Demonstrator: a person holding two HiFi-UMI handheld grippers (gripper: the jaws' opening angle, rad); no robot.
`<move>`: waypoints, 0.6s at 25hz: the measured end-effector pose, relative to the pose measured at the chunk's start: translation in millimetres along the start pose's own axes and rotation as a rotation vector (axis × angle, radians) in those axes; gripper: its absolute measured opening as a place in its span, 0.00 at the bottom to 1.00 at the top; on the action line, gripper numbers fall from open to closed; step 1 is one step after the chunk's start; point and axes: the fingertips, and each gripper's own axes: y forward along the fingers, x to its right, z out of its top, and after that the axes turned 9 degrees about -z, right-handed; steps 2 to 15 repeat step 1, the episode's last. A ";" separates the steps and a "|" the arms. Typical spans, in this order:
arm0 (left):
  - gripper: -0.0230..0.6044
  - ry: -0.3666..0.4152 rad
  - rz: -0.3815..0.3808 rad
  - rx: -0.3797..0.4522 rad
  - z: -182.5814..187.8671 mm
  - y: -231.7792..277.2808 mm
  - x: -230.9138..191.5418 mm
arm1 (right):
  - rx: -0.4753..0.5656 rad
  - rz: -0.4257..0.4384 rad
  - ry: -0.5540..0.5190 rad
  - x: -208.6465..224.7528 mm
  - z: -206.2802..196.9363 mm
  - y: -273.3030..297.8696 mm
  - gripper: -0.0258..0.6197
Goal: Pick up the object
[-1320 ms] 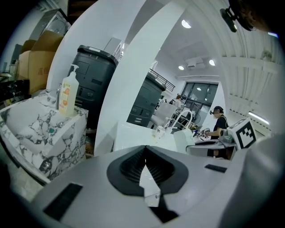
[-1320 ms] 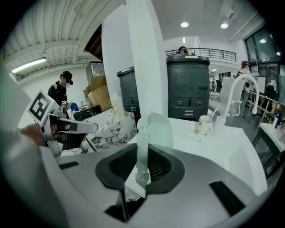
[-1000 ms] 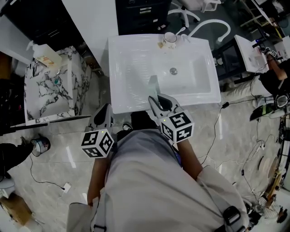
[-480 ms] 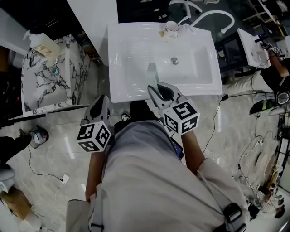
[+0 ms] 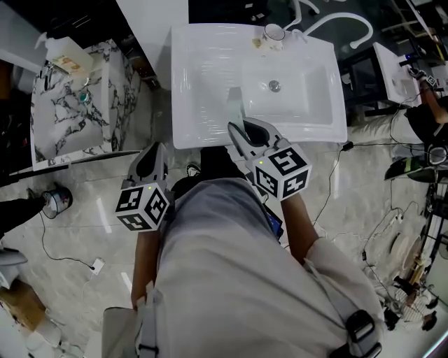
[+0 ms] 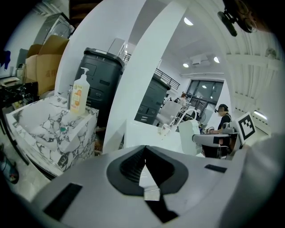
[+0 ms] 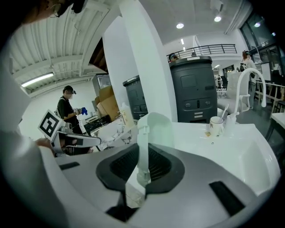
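The object (image 5: 235, 106) is a flat, pale green translucent plastic piece with a white edge. It stands upright between the jaws of my right gripper (image 5: 239, 130) and juts out over the front left part of the white sink (image 5: 203, 70). In the right gripper view the object (image 7: 153, 129) rises from between the ribbed pads of that gripper (image 7: 141, 153). These jaws have just been closing and now press on it. My left gripper (image 5: 155, 151) hangs left of the sink, over the floor. Its jaws (image 6: 144, 149) meet at the tips with nothing in them.
A cup (image 5: 274, 32) and a curved white faucet (image 5: 336, 21) stand at the sink's far rim, and the drain (image 5: 274, 86) lies in the basin. A marble-patterned cabinet (image 5: 70, 119) with a soap bottle (image 6: 79, 93) stands to the left. Cables (image 5: 63, 259) run across the floor.
The left gripper has drifted slightly left and away from the sink. The right gripper stays at the sink's front edge with the object in it. The head camera has shifted a little.
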 end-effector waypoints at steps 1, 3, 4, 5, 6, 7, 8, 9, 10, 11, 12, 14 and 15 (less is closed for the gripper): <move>0.04 -0.003 0.000 -0.003 -0.6 0.3 -1.9 | -0.003 -0.004 0.003 0.2 -0.3 1.7 0.12; 0.04 -0.003 0.000 -0.003 -0.6 0.3 -1.9 | -0.003 -0.004 0.003 0.2 -0.3 1.7 0.12; 0.04 -0.003 0.000 -0.003 -0.6 0.3 -1.9 | -0.003 -0.004 0.003 0.2 -0.3 1.7 0.12; 0.04 -0.003 0.000 -0.003 -0.6 0.3 -1.9 | -0.003 -0.004 0.003 0.2 -0.3 1.7 0.12; 0.04 -0.003 0.000 -0.003 -0.6 0.3 -1.9 | -0.003 -0.004 0.003 0.2 -0.3 1.7 0.12; 0.04 -0.003 0.000 -0.003 -0.6 0.3 -1.9 | -0.003 -0.004 0.003 0.2 -0.3 1.7 0.12; 0.04 -0.003 0.000 -0.003 -0.6 0.3 -1.9 | -0.003 -0.004 0.003 0.2 -0.3 1.7 0.12; 0.04 -0.003 0.000 -0.003 -0.6 0.3 -1.9 | -0.003 -0.004 0.003 0.2 -0.3 1.7 0.12; 0.04 -0.003 0.000 -0.003 -0.6 0.3 -1.9 | -0.003 -0.004 0.003 0.2 -0.3 1.7 0.12; 0.04 -0.003 0.000 -0.003 -0.6 0.3 -1.9 | -0.003 -0.004 0.003 0.2 -0.3 1.7 0.12; 0.04 -0.003 0.000 -0.003 -0.6 0.3 -1.9 | -0.003 -0.004 0.003 0.2 -0.3 1.7 0.12; 0.04 -0.003 0.000 -0.003 -0.6 0.3 -1.9 | -0.003 -0.004 0.003 0.2 -0.3 1.7 0.12; 0.04 -0.003 0.000 -0.003 -0.6 0.3 -1.9 | -0.003 -0.004 0.003 0.2 -0.3 1.7 0.12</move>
